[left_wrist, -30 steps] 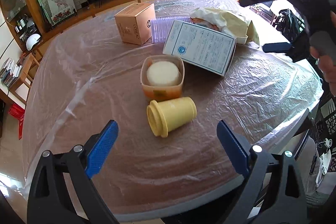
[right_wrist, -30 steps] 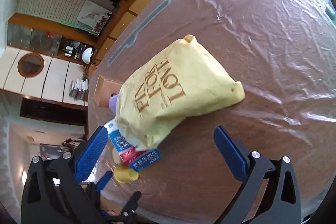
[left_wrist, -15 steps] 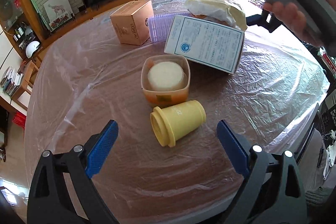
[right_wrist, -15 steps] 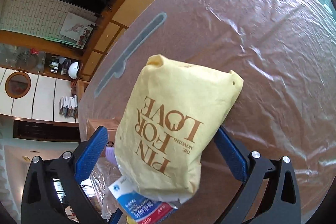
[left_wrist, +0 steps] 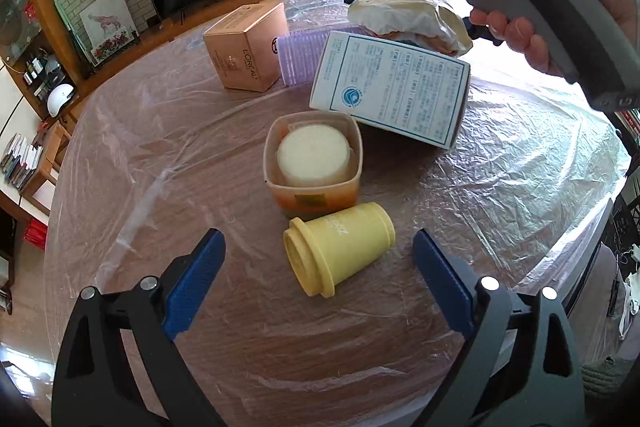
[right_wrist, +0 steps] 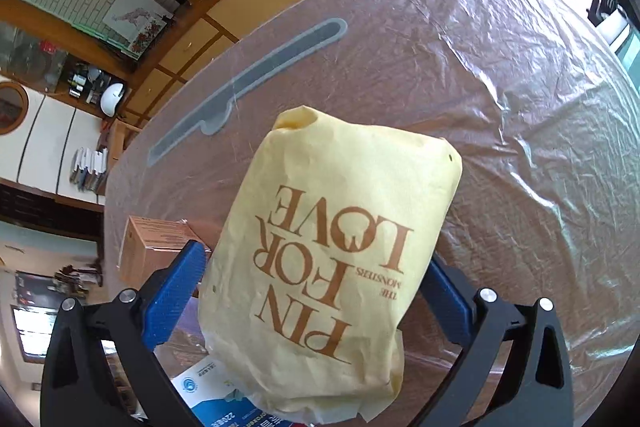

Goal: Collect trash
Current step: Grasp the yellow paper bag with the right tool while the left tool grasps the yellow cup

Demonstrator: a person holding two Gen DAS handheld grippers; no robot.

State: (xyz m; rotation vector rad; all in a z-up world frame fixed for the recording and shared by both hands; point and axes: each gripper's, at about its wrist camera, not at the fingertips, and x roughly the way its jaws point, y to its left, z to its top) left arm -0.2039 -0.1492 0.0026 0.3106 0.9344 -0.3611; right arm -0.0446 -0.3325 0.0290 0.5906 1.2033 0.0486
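Note:
A yellow cup lies on its side on the plastic-covered table. My left gripper is open just in front of it, a finger on each side, touching nothing. Behind the cup stands an orange tub with a white disc inside. A white and blue carton leans behind that. A yellow paper bag printed "PIN FOR LOVE" rests on the carton. My right gripper is open and straddles the bag, its right finger partly hidden.
A tan cardboard box and a stack of ribbed purple cups sit at the back left. A hand holds the right gripper at top right. A grey strip lies under the plastic. The table edge curves at right.
My right gripper has come in from the right over the yellow bag, which now fills the space between its fingers. My left gripper has edged closer to the yellow cup.

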